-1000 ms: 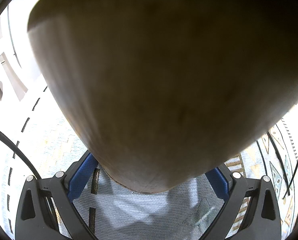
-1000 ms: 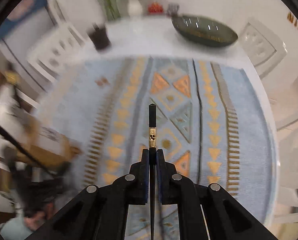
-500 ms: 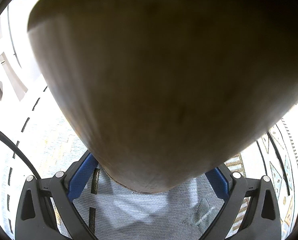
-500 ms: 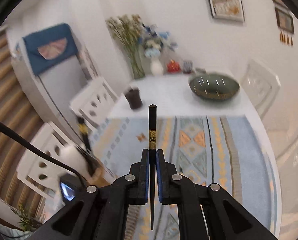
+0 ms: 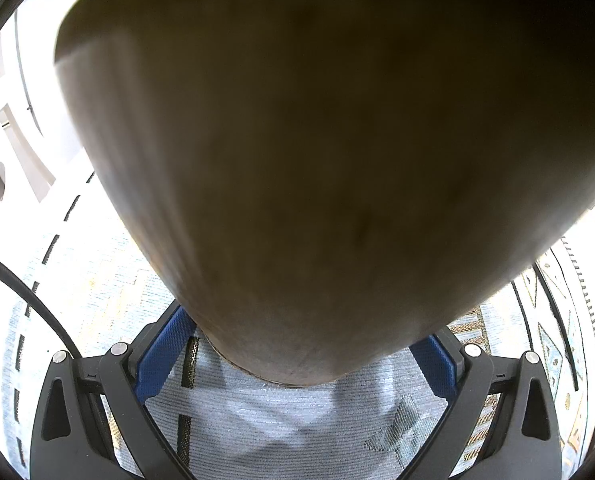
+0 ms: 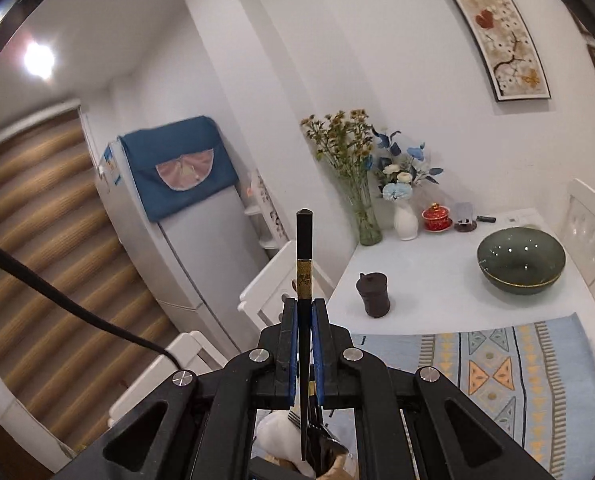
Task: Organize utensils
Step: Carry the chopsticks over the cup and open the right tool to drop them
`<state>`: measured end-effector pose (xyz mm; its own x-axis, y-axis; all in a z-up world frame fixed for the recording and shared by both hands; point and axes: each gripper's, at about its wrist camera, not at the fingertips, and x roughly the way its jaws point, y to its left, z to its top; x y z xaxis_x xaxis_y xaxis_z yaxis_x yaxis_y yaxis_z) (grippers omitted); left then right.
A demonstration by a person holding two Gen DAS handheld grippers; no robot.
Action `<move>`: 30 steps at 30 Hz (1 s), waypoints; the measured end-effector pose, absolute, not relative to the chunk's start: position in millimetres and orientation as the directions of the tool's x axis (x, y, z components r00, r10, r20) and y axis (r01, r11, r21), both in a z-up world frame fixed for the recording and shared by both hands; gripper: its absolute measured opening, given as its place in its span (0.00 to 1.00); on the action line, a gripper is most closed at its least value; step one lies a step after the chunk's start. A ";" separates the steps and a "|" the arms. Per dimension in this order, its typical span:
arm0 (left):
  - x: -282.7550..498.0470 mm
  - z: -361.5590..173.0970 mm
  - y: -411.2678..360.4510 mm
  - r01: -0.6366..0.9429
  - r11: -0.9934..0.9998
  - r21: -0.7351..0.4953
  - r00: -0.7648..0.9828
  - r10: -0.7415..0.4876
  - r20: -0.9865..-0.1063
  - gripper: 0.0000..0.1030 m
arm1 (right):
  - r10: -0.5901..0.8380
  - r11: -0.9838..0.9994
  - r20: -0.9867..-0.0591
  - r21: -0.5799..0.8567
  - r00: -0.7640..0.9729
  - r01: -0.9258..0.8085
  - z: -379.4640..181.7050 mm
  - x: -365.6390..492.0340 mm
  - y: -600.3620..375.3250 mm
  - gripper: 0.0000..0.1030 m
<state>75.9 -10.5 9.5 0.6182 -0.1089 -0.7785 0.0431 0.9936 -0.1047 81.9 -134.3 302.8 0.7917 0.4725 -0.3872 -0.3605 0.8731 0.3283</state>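
Right gripper (image 6: 305,316) fingers clamp a black chopstick (image 6: 304,256). Left gripper (image 5: 297,344) fingers grip a tan holder (image 5: 317,140). White bench (image 6: 425,272): patterned cloth (image 6: 517,364) at 4 o'clock, green bowl (image 6: 520,260) at 2 o'clock.

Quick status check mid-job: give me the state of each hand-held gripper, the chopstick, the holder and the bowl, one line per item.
Right hand-held gripper: shut on the chopstick.
Chopstick: clamped between the blue pads, thick end pointing away from the camera.
Left hand-held gripper: jaws wide, closed around the brown holder.
Brown holder: held, base on the patterned mat.
Green bowl: upright on the table, looks empty.
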 end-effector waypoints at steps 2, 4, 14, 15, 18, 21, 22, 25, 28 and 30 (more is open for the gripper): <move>75.9 9.5 -10.3 0.043 0.994 -0.105 0.618 -0.109 -0.778 0.97 | 0.480 0.871 -0.400 0.320 0.781 -0.372 295.4 84.4 -121.2 0.06; 76.0 9.5 -10.2 0.043 0.994 -0.105 0.618 -0.109 -0.778 0.97 | 0.465 0.882 -0.410 0.292 0.785 -0.370 287.6 89.0 -112.8 0.06; 76.0 9.5 -10.2 0.043 0.994 -0.105 0.618 -0.109 -0.778 0.97 | 0.437 0.899 -0.469 0.235 0.768 -0.369 253.1 99.7 -92.7 0.06; 76.0 9.5 -10.3 0.043 0.994 -0.105 0.618 -0.109 -0.778 0.97 | 0.438 0.899 -0.475 0.236 0.763 -0.370 251.5 100.1 -92.3 0.06; 76.0 9.5 -10.1 0.043 0.994 -0.105 0.618 -0.109 -0.778 0.97 | 0.433 0.901 -0.475 0.236 0.766 -0.364 247.2 99.9 -93.0 0.06; 76.0 9.5 -10.0 0.043 0.994 -0.105 0.618 -0.109 -0.778 0.97 | 0.442 0.897 -0.494 0.265 0.748 -0.355 239.1 103.0 -94.8 0.06; 76.0 9.5 -10.3 0.043 0.994 -0.105 0.618 -0.109 -0.778 0.97 | 0.441 0.897 -0.498 0.270 0.747 -0.350 236.5 103.5 -95.3 0.06; 76.1 9.5 -10.0 0.043 0.994 -0.105 0.618 -0.109 -0.779 0.97 | 0.432 0.902 -0.518 0.263 0.738 -0.343 229.2 104.2 -95.1 0.06; 76.4 9.7 -8.6 0.043 0.994 -0.104 0.618 -0.108 -0.779 0.97 | 0.450 0.893 -0.564 0.280 0.692 -0.353 230.0 108.3 -95.1 0.21; 76.7 9.7 -9.4 0.043 0.994 -0.104 0.617 -0.108 -0.779 0.97 | 0.447 0.894 -0.561 0.280 0.696 -0.349 239.5 108.4 -100.3 0.50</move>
